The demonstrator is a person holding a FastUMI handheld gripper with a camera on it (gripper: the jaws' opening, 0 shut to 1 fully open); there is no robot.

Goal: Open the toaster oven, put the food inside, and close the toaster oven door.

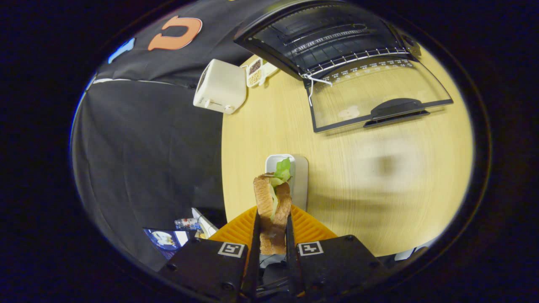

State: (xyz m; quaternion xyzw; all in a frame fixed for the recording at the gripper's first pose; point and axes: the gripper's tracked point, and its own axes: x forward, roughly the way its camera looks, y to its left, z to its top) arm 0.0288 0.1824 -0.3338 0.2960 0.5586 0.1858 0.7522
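Note:
A sandwich [273,206] of brown bread with green lettuce stands on edge between my fingers, and my gripper [272,221] is shut on it, lifted above the wooden table [379,176]. Far beyond the fingers stands the black toaster oven [328,38], its wire rack showing inside. Its glass door [374,99] hangs open, folded down flat toward me, with the dark handle [396,110] at its near edge. A white string [313,84] dangles from the door's hinge corner.
A white rectangular dish [299,176] lies on the table just behind the sandwich. A white pop-up toaster [221,86] and a small tray of snacks [257,72] sit at the table's far corner. Black cloth drapes beside the table.

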